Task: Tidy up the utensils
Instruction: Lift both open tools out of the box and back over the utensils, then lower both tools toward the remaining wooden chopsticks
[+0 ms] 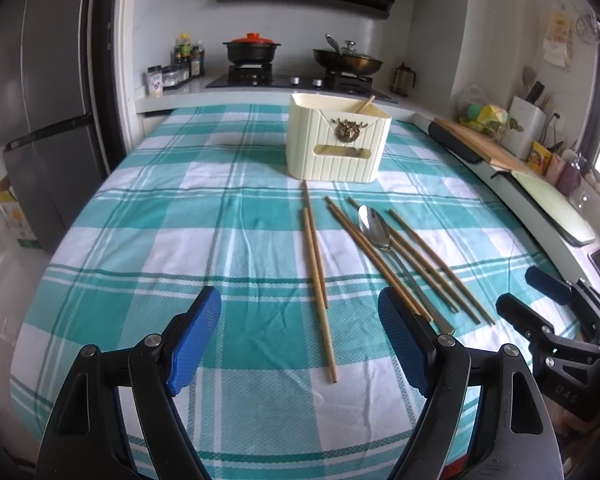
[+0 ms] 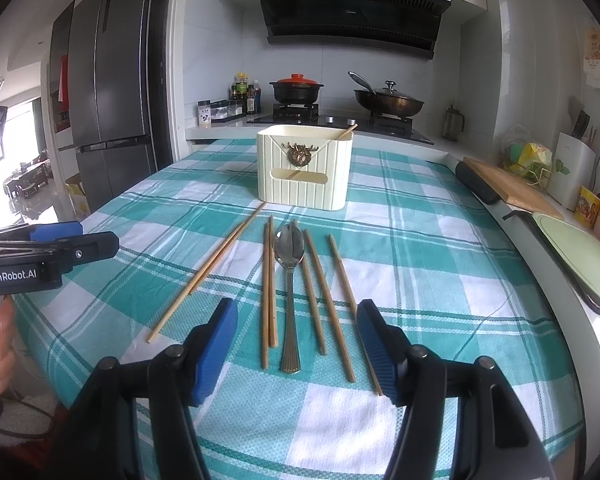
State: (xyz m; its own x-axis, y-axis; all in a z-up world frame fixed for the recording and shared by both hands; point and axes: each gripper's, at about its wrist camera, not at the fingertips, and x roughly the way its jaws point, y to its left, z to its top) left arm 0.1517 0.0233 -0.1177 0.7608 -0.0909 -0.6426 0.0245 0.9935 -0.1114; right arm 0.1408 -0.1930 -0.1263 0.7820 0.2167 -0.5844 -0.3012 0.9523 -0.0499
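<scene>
We've got the checked tablecloth [image 2: 420, 240] cut off at every edge. On it sits the cream holder [image 2: 304, 168], contents mostly hidden, one chopstick poking out. Chopsticks [image 2: 270, 280] and spoon [image 2: 289, 256] lie just in front. Left gripper [image 1: 300, 340] and right gripper [image 2: 296, 344] both gape, empty.

The left half of the teal-and-white checked tablecloth [image 1: 148, 216] lay bare, open for a pass up to the far edge. Toward the right edge, loose wooden chopsticks [image 2: 268, 280] and a steel spoon [image 2: 290, 256] covered the cloth, and a cream ribbed plastic utensil holder [image 2: 304, 168] blocked the way behind them
</scene>
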